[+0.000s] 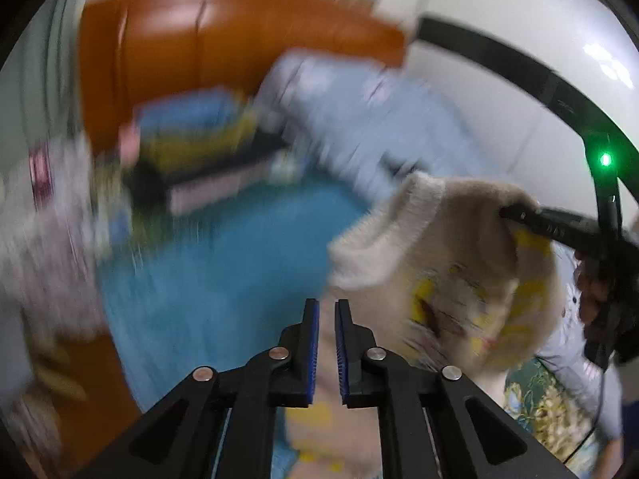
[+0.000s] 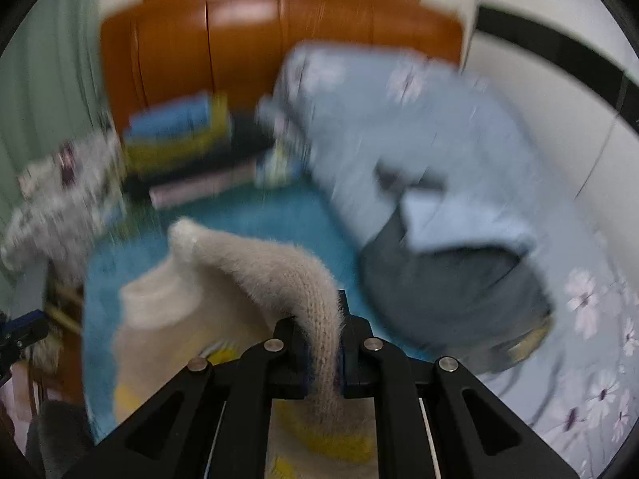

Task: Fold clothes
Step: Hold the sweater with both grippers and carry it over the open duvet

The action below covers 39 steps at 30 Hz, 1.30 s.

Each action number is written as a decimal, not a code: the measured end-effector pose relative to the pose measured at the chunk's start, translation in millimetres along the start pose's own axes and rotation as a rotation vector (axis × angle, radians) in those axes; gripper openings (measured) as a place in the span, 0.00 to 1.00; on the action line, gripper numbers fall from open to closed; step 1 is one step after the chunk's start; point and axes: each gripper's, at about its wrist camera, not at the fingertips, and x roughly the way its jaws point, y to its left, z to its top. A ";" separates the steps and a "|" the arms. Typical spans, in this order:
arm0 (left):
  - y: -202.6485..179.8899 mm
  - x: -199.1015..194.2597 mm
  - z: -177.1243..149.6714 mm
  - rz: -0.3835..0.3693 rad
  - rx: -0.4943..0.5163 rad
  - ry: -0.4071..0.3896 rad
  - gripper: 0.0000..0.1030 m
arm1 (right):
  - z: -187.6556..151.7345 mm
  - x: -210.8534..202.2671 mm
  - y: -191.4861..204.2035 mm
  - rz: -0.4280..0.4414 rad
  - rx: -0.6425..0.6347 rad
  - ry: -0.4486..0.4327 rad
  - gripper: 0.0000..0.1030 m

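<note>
- The fuzzy cream sweater (image 2: pixel 255 279) with yellow pictures on it hangs over the blue bed cover (image 2: pixel 255 215).
- The right gripper (image 2: pixel 322 343) is pinching a fuzzy edge of the sweater. The knit band runs right between its two fingers and arcs up and away to the left.
- In the left wrist view you can see that same right gripper (image 1: pixel 509 212) far on the right, holding the top edge of the sweater (image 1: pixel 443 279) up.
- The left gripper (image 1: pixel 326 351) has its two blue pads almost pressed together. There is only a thin gap, and I see nothing caught in it. The sweater hangs just beyond and below it, a little to the right.
- So the right hand has the sweater, and the left hand does not.
- The sweater's top edge stretches from the right gripper over to its free corner (image 1: pixel 419 187), which is the corner closer to the left gripper.
- I think the left gripper needs to spread and catch that free corner, so both hands can lay the sweater flat on the bed for folding.
- A pile of folded clothes (image 2: pixel 179 135) sits far back, by the brown wardrobe (image 2: pixel 247 44). A light blue quilt (image 2: pixel 391 119) is heaped on the right.
- Everything is blurry, so small things are hard to tell.
</note>
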 end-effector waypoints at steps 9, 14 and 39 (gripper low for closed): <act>60.1 88.3 -28.7 -0.032 -0.133 0.170 0.12 | 22.5 113.1 14.2 -0.108 -0.033 0.164 0.09; 68.5 135.9 -25.5 -0.131 -0.201 0.225 0.48 | 43.7 146.2 -4.2 -0.155 -0.010 0.234 0.09; 86.5 238.6 -13.6 -0.478 -0.326 0.429 0.78 | 37.1 165.9 1.1 -0.117 -0.065 0.268 0.09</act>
